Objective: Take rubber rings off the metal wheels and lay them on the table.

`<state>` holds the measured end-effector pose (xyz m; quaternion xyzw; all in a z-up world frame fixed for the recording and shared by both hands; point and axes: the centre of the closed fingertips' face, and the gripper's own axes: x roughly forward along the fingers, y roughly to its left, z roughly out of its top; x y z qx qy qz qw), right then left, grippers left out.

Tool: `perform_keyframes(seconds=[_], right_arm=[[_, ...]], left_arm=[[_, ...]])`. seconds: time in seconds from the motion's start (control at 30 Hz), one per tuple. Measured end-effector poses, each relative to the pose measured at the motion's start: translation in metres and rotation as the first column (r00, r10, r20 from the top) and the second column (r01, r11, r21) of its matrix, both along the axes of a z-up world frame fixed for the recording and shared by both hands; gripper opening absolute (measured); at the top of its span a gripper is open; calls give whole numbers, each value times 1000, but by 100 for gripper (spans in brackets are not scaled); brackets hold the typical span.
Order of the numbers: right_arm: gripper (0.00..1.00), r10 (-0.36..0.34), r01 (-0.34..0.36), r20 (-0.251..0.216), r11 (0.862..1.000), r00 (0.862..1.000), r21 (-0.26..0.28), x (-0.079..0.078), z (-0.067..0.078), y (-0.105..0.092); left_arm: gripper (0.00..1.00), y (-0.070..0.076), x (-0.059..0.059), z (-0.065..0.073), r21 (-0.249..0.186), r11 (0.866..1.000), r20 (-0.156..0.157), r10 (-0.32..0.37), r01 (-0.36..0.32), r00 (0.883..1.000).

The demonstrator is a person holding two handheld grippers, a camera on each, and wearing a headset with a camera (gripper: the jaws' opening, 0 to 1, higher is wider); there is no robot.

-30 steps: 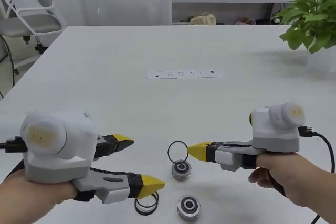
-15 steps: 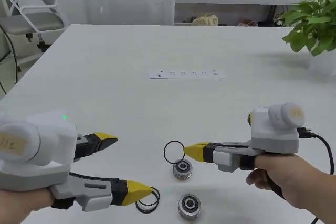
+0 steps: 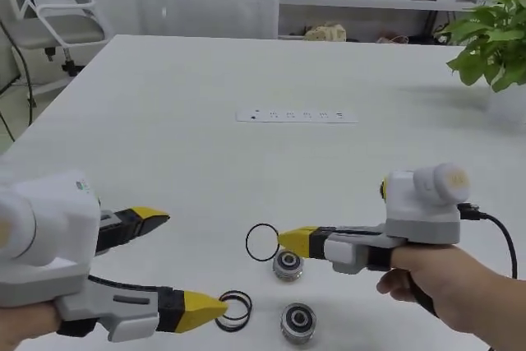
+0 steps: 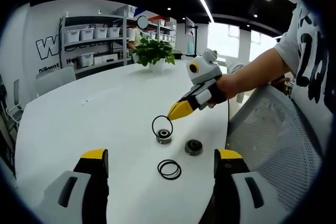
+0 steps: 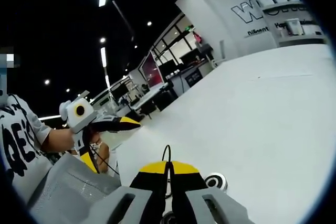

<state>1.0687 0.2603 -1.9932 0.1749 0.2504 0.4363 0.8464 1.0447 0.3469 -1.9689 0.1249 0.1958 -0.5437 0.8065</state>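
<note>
My right gripper (image 3: 283, 242) is shut on a thin black rubber ring (image 3: 261, 242), which it holds upright just left of and above a small metal wheel (image 3: 288, 265). A second wheel (image 3: 297, 322) lies nearer me. Two loose black rings (image 3: 233, 310) lie flat beside my left gripper's lower tip. The left gripper (image 3: 182, 262) is open with nothing between its fingers. In the left gripper view the loose rings (image 4: 169, 169) lie ahead of its jaws, and the held ring (image 4: 162, 126) hangs over a wheel (image 4: 164, 136). In the right gripper view the ring (image 5: 167, 153) rises from the right gripper (image 5: 169, 167).
A white power strip (image 3: 296, 115) lies mid-table. A green plant (image 3: 493, 30) stands at the far right, and chairs (image 3: 218, 12) stand behind the far edge. The white table (image 3: 246, 162) spreads wide beyond the wheels.
The right gripper has carried the ring a little to the left, away from the wheel. The left gripper has drawn back to the left, off the loose rings.
</note>
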Motion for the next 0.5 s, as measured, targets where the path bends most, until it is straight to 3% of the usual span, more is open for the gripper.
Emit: perform_keyframes(seconds=[0.5], right_arm=[[0, 64, -64, -25, 998, 998, -22, -11, -11, 24]], left_arm=[[84, 13, -2, 2, 3, 1000, 11, 16, -16, 1000]])
